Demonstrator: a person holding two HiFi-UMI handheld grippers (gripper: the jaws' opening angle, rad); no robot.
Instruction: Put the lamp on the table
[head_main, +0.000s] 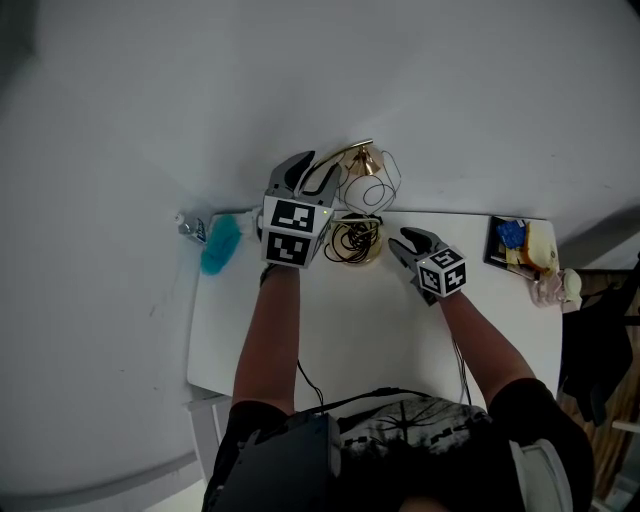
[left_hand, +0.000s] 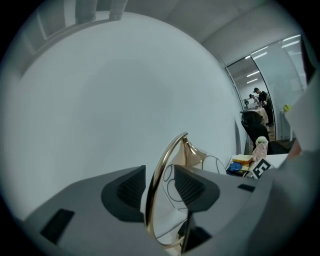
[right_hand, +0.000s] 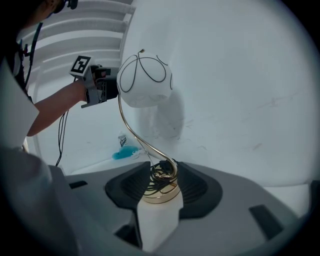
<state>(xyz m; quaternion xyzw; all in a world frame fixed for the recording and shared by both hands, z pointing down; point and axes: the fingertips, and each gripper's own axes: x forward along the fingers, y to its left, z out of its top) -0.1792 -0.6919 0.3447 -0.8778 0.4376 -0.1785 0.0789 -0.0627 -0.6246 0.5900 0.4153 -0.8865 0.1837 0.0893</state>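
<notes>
At the far left corner of the white table (head_main: 370, 325) lies a turquoise, cloth-like thing (head_main: 222, 243), with a small labelled bottle (head_main: 190, 228) just to its left against the wall.

Right of these, the left gripper (head_main: 312, 172) is raised above the far edge of the table and points toward the wall. Its claw stands wide open. In the left gripper view the lamp's thin gold stem (left_hand: 159, 180) arcs up between the two dark pads (left_hand: 131, 189), with a gap showing on either side, so nothing is pinched.

The lamp (head_main: 372, 185) stands upright on the table at the middle of its far edge, close to the wall. Its round gold base (head_main: 355, 243) rests on the tabletop with a black cord coiled on top. From it the stem sweeps up in a curve to a gold cone fitting and a white globe shade (right_hand: 146, 80) crossed by thin black lines.

To the right of the base, the right gripper (head_main: 405, 243) sits low over the table, aimed left at the lamp. Its claw is open too. In the right gripper view the base shows just beyond the fingertips, framed between the pads (right_hand: 192, 187) but not squeezed.

At the far right corner sits a black tray (head_main: 497, 243) holding blue and yellow items.
</notes>
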